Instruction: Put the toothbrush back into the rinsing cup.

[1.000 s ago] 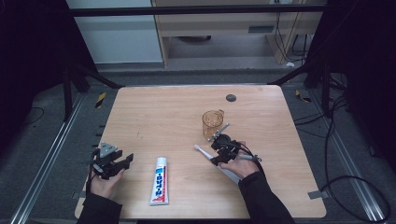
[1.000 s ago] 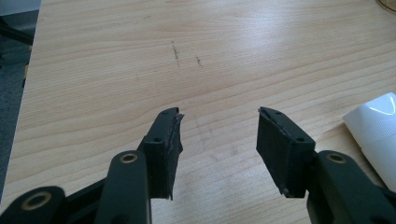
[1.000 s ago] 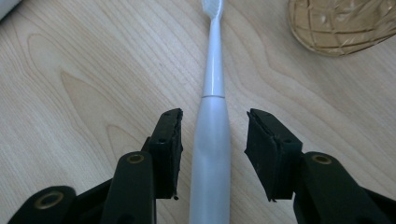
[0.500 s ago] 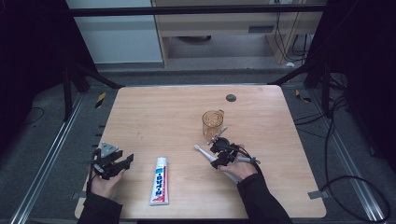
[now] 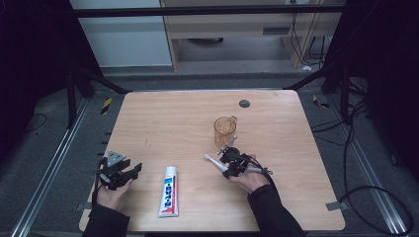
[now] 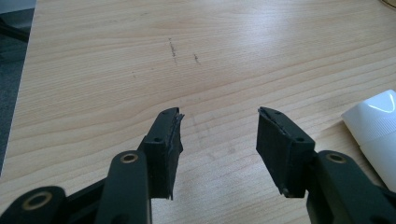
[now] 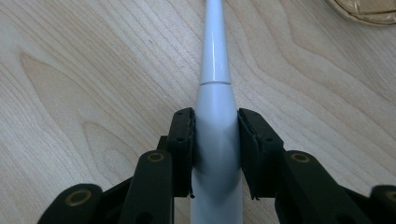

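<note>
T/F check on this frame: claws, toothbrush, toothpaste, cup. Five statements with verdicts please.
1. The right claw is closed on the white electric toothbrush. True; its jaws have just been closing and the pads press its handle.
2. The left claw holds the toothpaste tube. False: it is open with nothing between the jaws.
3. The toothbrush stands in the amber cup. False: it lies on the table in front of the cup.
4. The toothpaste tube lies flat between the two hands. True.
5. The cup is tipped over. False: it stands upright.
</note>
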{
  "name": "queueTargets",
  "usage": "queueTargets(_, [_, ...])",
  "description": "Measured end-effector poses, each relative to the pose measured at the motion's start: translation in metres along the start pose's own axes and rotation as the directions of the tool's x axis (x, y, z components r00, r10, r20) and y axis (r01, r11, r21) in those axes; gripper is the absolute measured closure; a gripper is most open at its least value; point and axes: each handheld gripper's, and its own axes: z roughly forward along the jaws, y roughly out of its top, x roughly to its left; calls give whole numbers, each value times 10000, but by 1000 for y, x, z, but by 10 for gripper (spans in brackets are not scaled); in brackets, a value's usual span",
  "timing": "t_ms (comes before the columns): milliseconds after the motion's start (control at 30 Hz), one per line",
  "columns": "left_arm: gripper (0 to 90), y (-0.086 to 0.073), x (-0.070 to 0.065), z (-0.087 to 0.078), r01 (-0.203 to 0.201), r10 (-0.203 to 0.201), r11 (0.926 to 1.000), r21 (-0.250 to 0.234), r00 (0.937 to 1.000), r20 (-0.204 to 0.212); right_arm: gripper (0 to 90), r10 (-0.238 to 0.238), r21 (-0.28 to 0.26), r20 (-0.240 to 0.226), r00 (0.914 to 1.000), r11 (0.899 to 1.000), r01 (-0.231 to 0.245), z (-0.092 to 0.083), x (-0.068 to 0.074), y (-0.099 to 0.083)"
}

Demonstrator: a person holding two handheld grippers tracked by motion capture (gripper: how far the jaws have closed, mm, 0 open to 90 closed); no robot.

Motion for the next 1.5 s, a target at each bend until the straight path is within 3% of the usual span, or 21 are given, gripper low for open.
queueTargets(100, [493, 0, 0, 0, -10, 10, 10000, 7, 10000, 9, 673, 23, -46, 34, 10000, 10000, -23, 0, 0, 0])
queueTargets(467, [495, 0, -1, 0, -5, 5, 10000, -7, 10000, 7, 675, 53, -1150, -113, 9999, 9933, -66, -23, 0, -4])
queueTargets(867, [496, 0, 0, 0, 11, -11, 10000, -25, 10000, -6, 676, 228, -2208, -280, 9993, 9749, -285, -47, -2, -8])
queueTargets(1067, [497, 0, 0, 0, 17, -17, 10000, -43, 10000, -14, 676, 381, -3100, -294, 9988, 9496, -453, -63, -4, -8])
queueTargets(1100, [497, 0, 0, 0, 17, -17, 10000, -43, 10000, -14, 676, 381, -3100, -294, 9988, 9496, -453, -63, -4, -8])
queueTargets(1133, [497, 0, 0, 0, 25, -25, 10000, -40, 10000, -7, 676, 447, -3434, -315, 9985, 9377, -528, -68, -5, -8])
queueTargets(1200, [497, 0, 0, 0, 36, -36, 10000, -36, 10000, -2, 676, 537, -3773, -349, 9979, 9239, -629, -72, -5, -7])
queueTargets(1233, [497, 0, 0, 0, 36, -36, 10000, -36, 10000, -2, 676, 537, -3773, -349, 9979, 9239, -629, -72, -5, -7])
queueTargets(1267, [497, 0, 0, 0, 38, -38, 10000, -36, 10000, -2, 676, 569, -3924, -339, 9978, 9174, -657, -74, -6, -7])
queueTargets(1300, [497, 0, 0, 0, 44, -44, 10000, -47, 10000, -5, 676, 686, -4281, -349, 9970, 9004, -769, -77, -6, -7])
queueTargets(1333, [497, 0, 0, 0, 44, -44, 10000, -47, 10000, -5, 676, 719, -4484, -381, 9967, 8901, -814, -78, -6, -7])
queueTargets(1367, [497, 0, 0, 0, 49, -49, 10000, -45, 10000, -7, 676, 809, -4610, -433, 9958, 8826, -918, -79, -6, -7])
queueTargets(1400, [497, 0, 0, 0, 49, -49, 10000, -45, 10000, -7, 676, 809, -4610, -433, 9958, 8826, -918, -79, -6, -7])
queueTargets(1433, [497, 0, 0, 0, 47, -47, 10000, -46, 10000, -11, 676, 905, -4914, -425, 9950, 8652, -997, -81, -6, -6])
queueTargets(1467, [497, 0, 0, 0, 57, -57, 10000, -41, 10000, -13, 675, 943, -5060, -406, 9947, 8565, -1019, -82, -6, -6])
queueTargets(1500, [497, 0, 0, 0, 57, -57, 10000, -41, 10000, -13, 675, 943, -5060, -406, 9947, 8565, -1019, -82, -6, -6])
